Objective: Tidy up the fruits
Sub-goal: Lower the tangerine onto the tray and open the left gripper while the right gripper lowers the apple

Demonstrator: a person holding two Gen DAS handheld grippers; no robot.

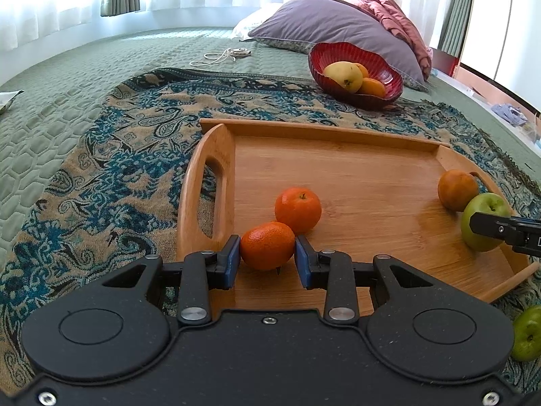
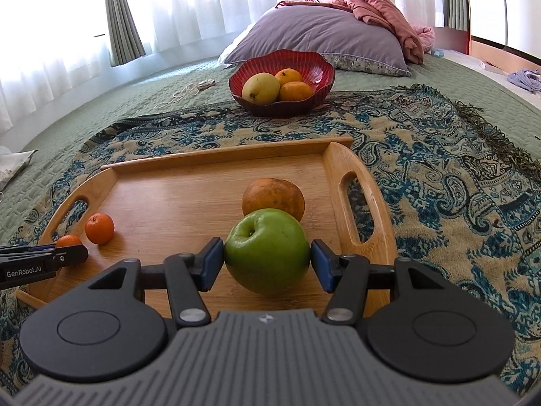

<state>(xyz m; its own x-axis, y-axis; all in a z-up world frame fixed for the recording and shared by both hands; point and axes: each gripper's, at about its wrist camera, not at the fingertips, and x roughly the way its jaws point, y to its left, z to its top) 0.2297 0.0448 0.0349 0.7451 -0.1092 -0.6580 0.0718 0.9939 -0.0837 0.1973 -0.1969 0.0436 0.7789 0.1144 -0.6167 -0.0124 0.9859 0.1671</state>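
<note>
Fruits on the tray [image 2: 216, 165]: left gripper [image 1: 267, 253] clamps a mandarin [image 1: 267, 245], right gripper [image 2: 267, 260] an apple [image 2: 267, 250].

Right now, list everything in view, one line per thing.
mandarins: two, orange, tray's left end; one between left pads
green apples: two; one on tray between right pads, one off tray on throw
dull orange: one, behind gripped apple
wooden tray: one, on throw
red bowl: one, holds yellow fruit, two orange fruits
patterned throw: blue-beige
purple pillow: one
left gripper: shut on mandarin
right gripper: shut on apple
</note>
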